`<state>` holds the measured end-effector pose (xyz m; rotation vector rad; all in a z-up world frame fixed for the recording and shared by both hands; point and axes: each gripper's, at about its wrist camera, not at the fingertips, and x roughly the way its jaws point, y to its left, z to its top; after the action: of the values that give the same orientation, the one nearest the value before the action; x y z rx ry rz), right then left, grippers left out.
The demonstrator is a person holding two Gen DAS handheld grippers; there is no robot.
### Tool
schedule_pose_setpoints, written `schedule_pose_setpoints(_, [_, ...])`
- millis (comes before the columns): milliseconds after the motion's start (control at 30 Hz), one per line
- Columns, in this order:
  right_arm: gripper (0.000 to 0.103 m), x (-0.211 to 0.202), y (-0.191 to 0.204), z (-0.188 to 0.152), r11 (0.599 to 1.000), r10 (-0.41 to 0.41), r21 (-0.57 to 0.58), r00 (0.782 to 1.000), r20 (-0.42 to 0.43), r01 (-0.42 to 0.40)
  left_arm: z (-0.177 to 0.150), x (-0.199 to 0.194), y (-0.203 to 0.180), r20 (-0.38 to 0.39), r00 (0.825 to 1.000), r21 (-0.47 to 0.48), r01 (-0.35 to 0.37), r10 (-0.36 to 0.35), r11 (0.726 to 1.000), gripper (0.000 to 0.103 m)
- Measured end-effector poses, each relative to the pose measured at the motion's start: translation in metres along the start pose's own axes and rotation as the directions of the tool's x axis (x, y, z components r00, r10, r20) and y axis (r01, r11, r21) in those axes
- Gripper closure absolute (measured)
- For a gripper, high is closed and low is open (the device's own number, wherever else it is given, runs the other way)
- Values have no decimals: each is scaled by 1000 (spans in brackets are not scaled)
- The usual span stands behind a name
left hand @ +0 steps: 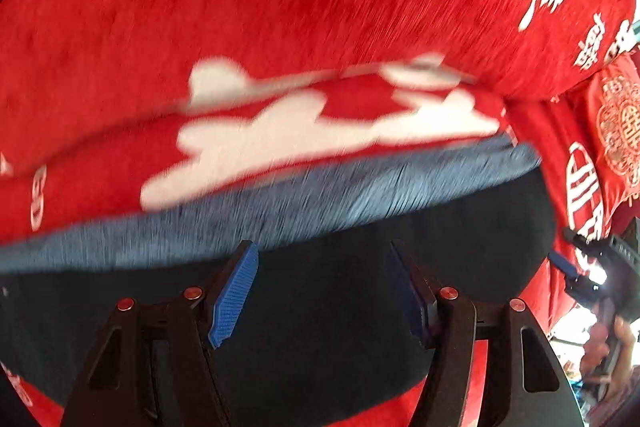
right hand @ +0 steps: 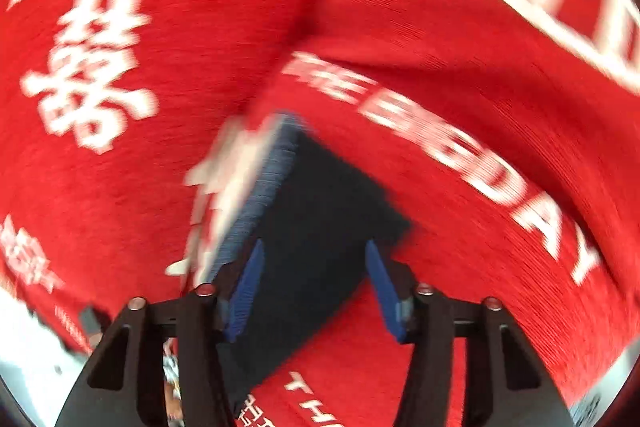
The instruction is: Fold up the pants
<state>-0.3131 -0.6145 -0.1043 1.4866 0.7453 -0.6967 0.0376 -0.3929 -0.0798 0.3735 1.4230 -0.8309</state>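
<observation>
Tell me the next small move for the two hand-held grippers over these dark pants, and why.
Probably lower the right hand-held gripper and close on the near edge of the dark pants. Its jaws look open over that cloth, gripping nothing. The left hand-held gripper also looks open above the pants, which lie on the red bedspread. Both views are blurred, so settle first.

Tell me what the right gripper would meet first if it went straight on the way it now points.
Probably the dark pants: they lie right ahead of the open right gripper, on the red cloth. Blur leaves the depth unclear.
</observation>
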Motion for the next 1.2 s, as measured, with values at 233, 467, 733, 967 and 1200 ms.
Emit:
schedule_pose_setpoints(233, [95,16,10,7,995,94,-29,994,-53,-95,-23,12,-2,-23,999,-28,-44,43,999,36])
schedule_pose_setpoints(467, [89,26,47,21,972,-47,-233,995,-85,27,-20,19,-3,-46,995,-39,-86,84,996,36])
schedule_pose_setpoints(733, [58,27,-7,8,992,126,-4,989,-83,-127,-27,24,13,-29,994,-66,-105,104,992,36])
schedule_pose_setpoints(967, [92,17,40,15,980,172,-89,984,-48,-176,-30,24,3,-28,994,-43,-103,101,994,36])
schedule_pose_setpoints(1200, [77,44,37,19,986,-51,-163,993,-105,34,-36,19,3,-14,990,26,-143,143,989,34])
